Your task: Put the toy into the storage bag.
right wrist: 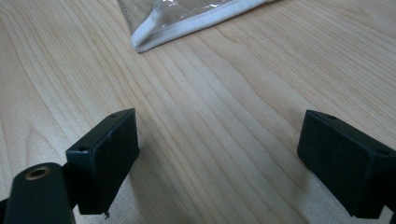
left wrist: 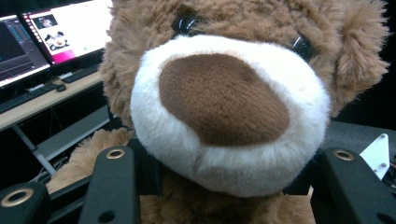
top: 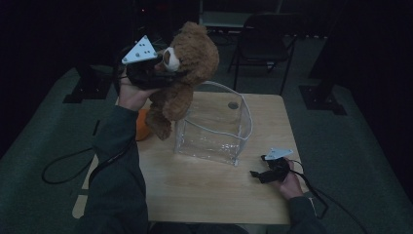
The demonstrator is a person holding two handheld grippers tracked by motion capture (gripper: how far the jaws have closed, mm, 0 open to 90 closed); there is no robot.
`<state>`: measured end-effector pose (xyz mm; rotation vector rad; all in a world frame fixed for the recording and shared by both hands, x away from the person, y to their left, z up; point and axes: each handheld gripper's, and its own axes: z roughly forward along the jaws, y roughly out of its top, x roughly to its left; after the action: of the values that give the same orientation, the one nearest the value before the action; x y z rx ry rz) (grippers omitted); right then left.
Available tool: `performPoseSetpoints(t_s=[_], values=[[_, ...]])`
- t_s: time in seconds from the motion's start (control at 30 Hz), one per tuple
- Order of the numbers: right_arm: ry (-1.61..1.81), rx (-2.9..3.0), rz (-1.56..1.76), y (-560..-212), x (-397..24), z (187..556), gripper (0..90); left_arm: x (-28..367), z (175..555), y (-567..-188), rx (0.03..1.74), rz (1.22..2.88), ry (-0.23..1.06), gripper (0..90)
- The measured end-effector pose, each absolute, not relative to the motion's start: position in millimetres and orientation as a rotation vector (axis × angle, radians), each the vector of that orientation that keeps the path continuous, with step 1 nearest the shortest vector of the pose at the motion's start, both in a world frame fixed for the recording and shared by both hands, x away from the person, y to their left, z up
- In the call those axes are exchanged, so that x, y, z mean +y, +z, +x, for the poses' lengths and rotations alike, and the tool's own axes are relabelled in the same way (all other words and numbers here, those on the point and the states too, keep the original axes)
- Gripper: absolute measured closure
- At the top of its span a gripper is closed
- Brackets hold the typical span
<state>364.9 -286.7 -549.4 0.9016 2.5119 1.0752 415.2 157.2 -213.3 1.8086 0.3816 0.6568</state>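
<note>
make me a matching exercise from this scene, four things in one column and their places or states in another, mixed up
Things:
1. brown plush teddy bear
2. clear plastic bag with white trim
3. orange round object
4. right gripper

Places or states:
A. open, low over the wooden table
B. standing open at mid-table
C. held up in the left gripper
D. partly hidden behind the person's left sleeve

Pairs: 1-C, 2-B, 3-D, 4-A

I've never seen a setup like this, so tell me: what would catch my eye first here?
First, the brown teddy bear, lifted above the table's far left part by the left gripper, whose jaws clamp it just under the white muzzle. Below and to its right, a clear plastic bag with white trim stands open on the wooden table. The right gripper rests low at the near right, jaws wide apart with nothing between them.
</note>
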Motion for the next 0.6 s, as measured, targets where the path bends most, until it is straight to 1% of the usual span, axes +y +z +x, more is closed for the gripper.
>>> performPoseSetpoints(t_s=[0.6], values=[[1.075, 2.512, 0.902, -549, -287, 365, 12.0, 146, 424, -209, 0.375, 1.828, 0.644, 45.6]])
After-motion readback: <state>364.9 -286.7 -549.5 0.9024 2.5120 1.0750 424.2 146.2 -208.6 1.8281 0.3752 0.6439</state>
